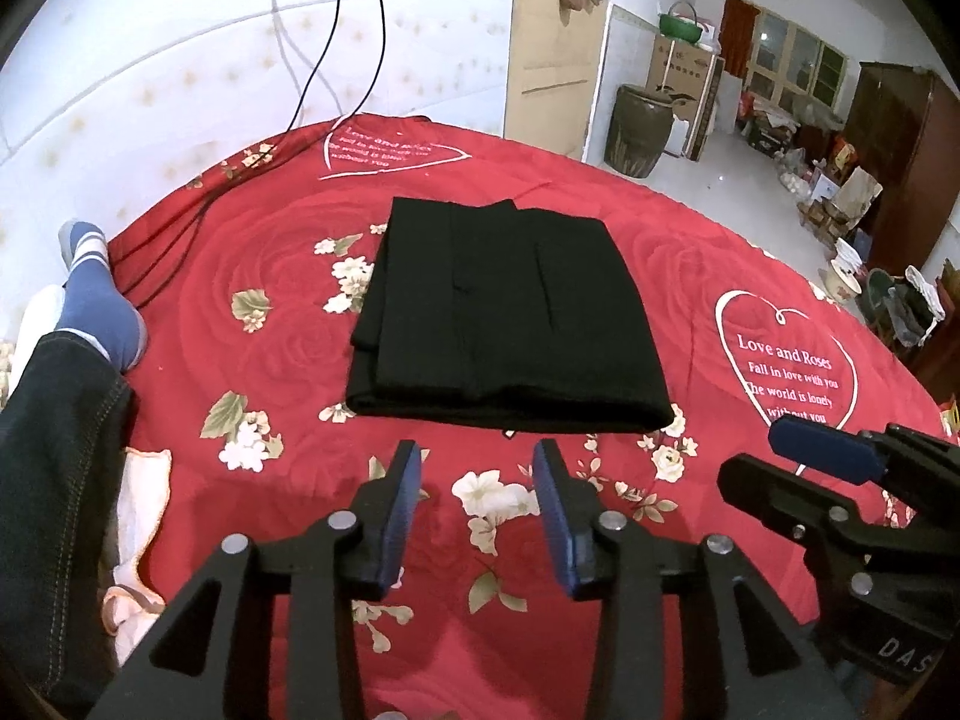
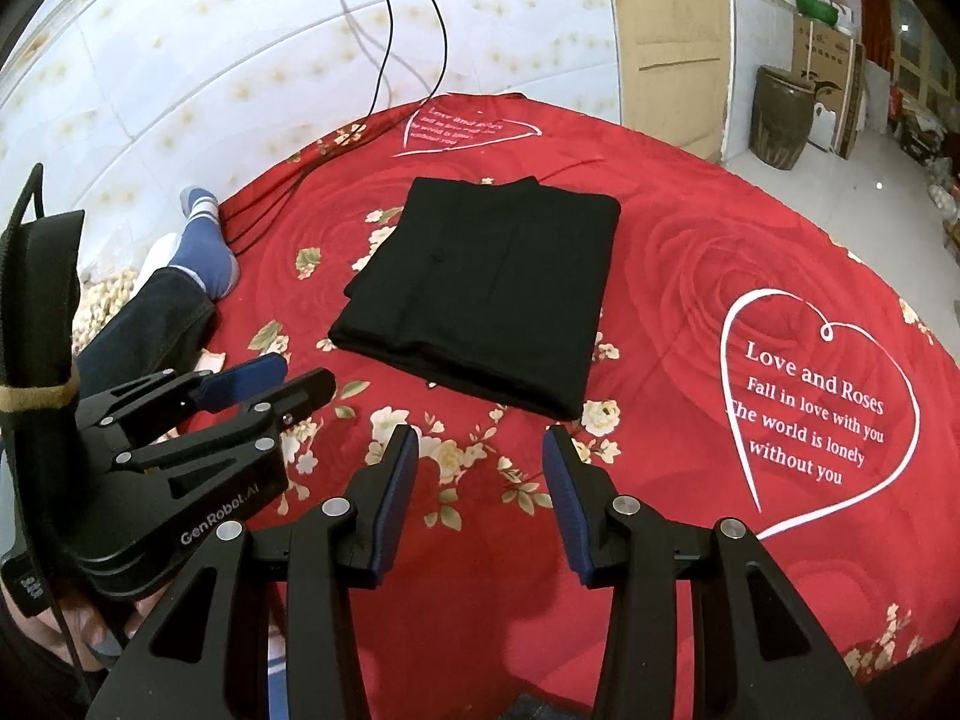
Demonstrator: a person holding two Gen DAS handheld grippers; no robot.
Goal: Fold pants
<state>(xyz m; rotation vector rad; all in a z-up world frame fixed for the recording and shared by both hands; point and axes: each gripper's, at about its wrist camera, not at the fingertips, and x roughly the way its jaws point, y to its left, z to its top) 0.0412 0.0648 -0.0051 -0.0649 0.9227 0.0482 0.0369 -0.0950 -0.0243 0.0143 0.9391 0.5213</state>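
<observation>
Black pants (image 1: pixel 504 312) lie folded into a neat rectangle on the red rose-print bedspread (image 1: pixel 690 276); they also show in the right wrist view (image 2: pixel 486 294). My left gripper (image 1: pixel 477 456) is open and empty, held just short of the fold's near edge. My right gripper (image 2: pixel 480 441) is open and empty, also short of the pants. The right gripper shows at the right of the left wrist view (image 1: pixel 798 462). The left gripper shows at the left of the right wrist view (image 2: pixel 282 381).
A person's leg in dark jeans with a blue sock (image 1: pixel 99 300) rests on the bed's left side. Black cables (image 1: pixel 180 240) run from the wall across the far left of the bedspread. A white cloth (image 1: pixel 141 510) lies at the left. Beyond the bed stand a jar (image 1: pixel 639 132) and boxes.
</observation>
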